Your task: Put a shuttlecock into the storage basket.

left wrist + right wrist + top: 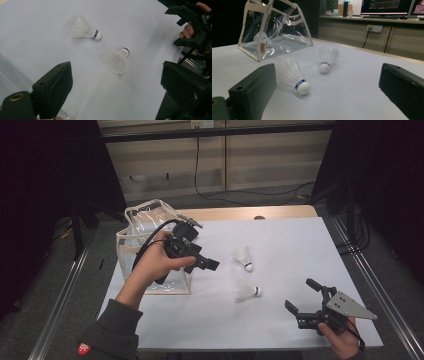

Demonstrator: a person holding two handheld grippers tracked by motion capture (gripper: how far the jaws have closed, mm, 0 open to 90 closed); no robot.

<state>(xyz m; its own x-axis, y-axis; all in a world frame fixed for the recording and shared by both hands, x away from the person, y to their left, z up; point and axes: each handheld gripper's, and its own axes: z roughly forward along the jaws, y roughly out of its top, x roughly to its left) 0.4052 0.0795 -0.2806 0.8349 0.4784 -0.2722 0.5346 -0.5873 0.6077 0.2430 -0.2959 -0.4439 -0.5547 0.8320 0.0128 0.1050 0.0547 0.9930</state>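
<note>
White worktop [280,320], grey floor around. Two shuttlecocks [244,258] [247,292] lie centre frame, clear bag [145,227] at left. Left claw [212,265] and right claw [300,296] both released, empty.

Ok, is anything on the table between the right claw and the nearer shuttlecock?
Nothing visible. The right claw stands open, and bare table lies between it and the nearer shuttlecock. The second shuttlecock lies farther off.

White, blue-banded shuttlecocks [246,258]; black claws [303,297]
</note>
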